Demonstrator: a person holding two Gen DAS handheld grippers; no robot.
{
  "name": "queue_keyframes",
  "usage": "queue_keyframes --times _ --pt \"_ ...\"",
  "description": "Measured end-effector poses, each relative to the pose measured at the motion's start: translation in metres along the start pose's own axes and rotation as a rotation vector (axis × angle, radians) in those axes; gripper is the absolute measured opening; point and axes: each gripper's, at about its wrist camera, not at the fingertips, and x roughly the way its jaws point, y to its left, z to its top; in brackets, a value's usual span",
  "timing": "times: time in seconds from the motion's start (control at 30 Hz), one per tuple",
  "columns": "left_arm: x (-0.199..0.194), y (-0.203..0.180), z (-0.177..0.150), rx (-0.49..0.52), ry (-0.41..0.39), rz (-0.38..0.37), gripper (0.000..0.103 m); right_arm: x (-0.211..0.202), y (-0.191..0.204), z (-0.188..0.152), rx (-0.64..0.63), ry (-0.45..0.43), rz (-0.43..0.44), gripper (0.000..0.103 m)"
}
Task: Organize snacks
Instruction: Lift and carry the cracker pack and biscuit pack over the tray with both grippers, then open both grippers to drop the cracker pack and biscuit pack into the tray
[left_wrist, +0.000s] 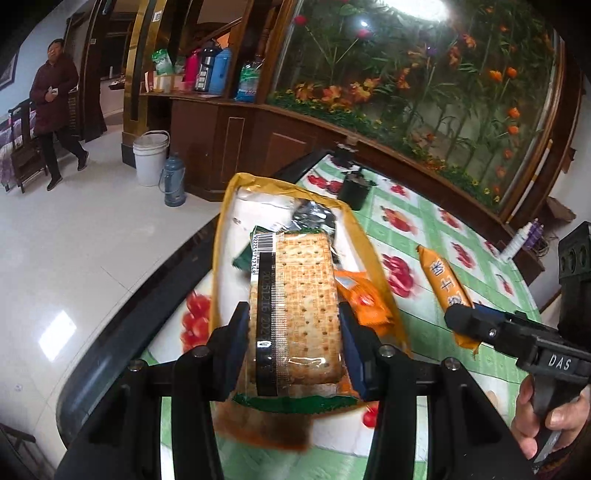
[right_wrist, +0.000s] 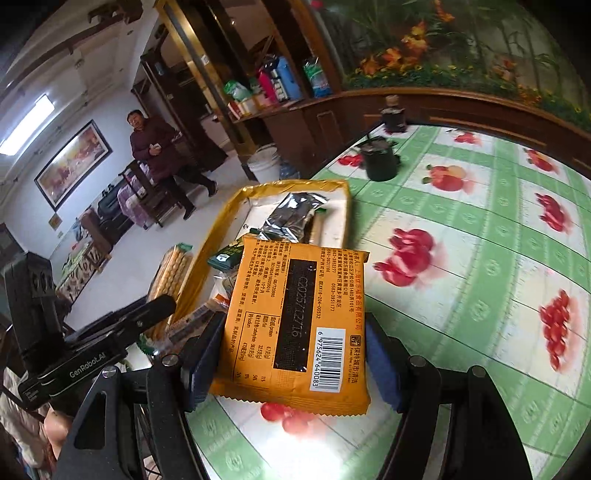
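Crackers and orange packet both gripped over the tray

Left gripper (left_wrist: 293, 347) pinches a clear cracker pack (left_wrist: 295, 302) at frame centre above the yellow tray (left_wrist: 221, 236). Only the right wrist view shows the right gripper (right_wrist: 291, 365) clamping the orange snack packet (right_wrist: 295, 325), barcode side up, lower centre, over the fruit-print surface (right_wrist: 480, 229), with a silver packet (right_wrist: 291, 214) inside the tray

The tray (right_wrist: 236, 206) sits at the table's (right_wrist: 480, 221) edge, holding a foil packet (right_wrist: 293, 214) and, it seems, other packets. A cup (right_wrist: 380, 160) stands behind the tray.
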Motion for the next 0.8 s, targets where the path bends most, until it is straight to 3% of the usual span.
queue_keyframes --times 0.2,0.4,0.57,0.8 --pt "0.036 0.012 0.027 -0.016 0.069 0.019 0.046 0.047 0.006 0.032 0.014 0.033 -0.007 0.076" --pt "0.072 0.024 0.032 -0.041 0.135 0.045 0.046 0.102 0.013 0.062 0.028 0.087 -0.033 0.076" --pt "0.080 0.019 0.037 -0.031 0.121 0.060 0.046 0.137 0.014 0.072 0.034 0.123 -0.083 0.076" --pt "0.099 0.017 0.042 -0.033 0.137 0.094 0.046 0.150 0.016 0.079 0.006 0.096 -0.142 0.076"
